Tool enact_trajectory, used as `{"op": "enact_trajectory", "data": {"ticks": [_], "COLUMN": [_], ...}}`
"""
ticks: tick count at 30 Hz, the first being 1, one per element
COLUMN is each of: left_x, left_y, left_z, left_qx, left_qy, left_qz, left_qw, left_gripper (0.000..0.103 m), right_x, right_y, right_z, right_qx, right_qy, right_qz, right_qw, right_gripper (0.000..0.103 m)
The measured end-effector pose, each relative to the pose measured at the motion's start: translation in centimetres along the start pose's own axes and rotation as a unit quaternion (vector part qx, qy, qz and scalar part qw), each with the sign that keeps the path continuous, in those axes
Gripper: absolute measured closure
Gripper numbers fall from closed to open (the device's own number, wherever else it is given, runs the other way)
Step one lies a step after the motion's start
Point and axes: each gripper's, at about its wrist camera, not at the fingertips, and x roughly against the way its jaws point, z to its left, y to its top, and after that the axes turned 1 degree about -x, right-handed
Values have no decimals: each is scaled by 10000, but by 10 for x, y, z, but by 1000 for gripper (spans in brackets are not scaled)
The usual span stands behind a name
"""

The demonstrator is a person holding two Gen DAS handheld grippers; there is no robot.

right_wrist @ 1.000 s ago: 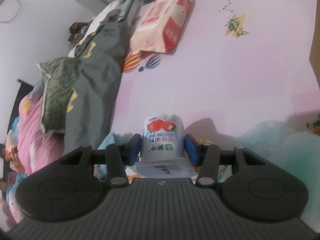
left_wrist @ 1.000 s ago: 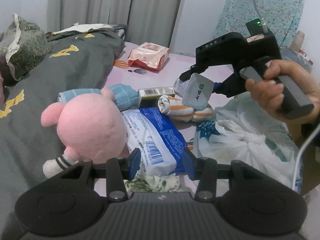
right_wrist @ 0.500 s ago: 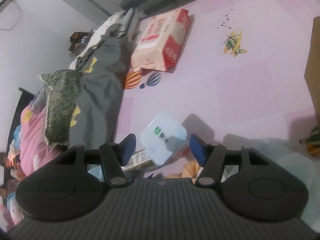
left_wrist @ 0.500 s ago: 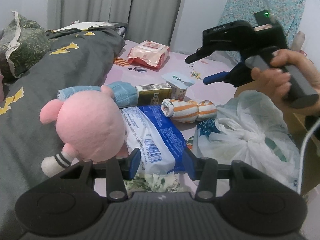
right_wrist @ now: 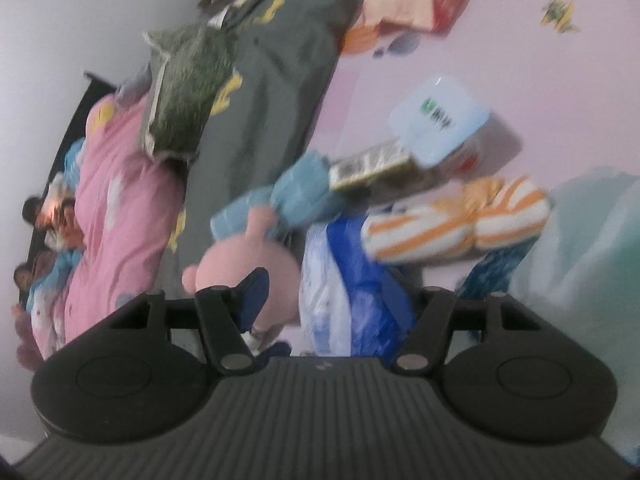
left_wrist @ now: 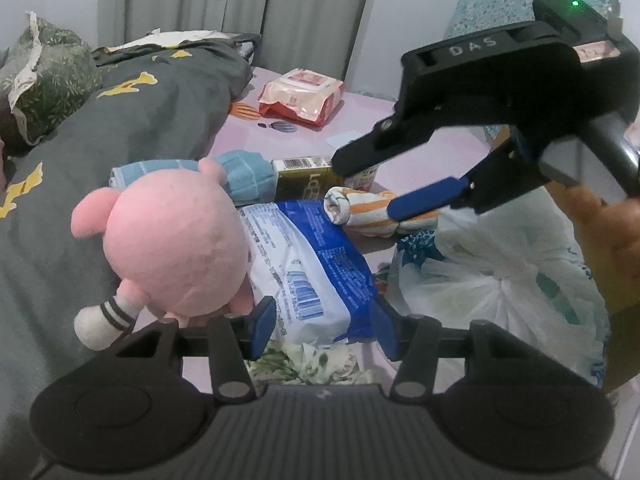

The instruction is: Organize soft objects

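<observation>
Black ribbed tongs with blue pads, silver screws, "DAS" lettering, green indicator light.

The plush toy lies left of the wipes pack, rolled socks behind it.

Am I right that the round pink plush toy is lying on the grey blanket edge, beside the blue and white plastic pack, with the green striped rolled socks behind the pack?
Not quite: the rolled socks are orange and white striped, not green, as the left wrist view shows. The rest holds: the round pink plush toy lies on the grey blanket edge beside the blue and white plastic pack, with the socks behind it.
</observation>
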Motion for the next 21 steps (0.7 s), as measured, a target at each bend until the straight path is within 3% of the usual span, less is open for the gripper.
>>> {"op": "enact_trajectory", "data": {"ticks": [21], "left_x": [-36], "left_y": [18], "left_z": [16], "left_qx": [366], "left_qy": [-94], "left_qz": [656], "left_qw": [9971], "left_gripper": [40], "right_x": [-55], "right_y": [3], "right_z": [-9], "right_qx": [162], "right_qy": [-688], "right_qz": [721], "right_qw": [9949], "right_gripper": [31]}}
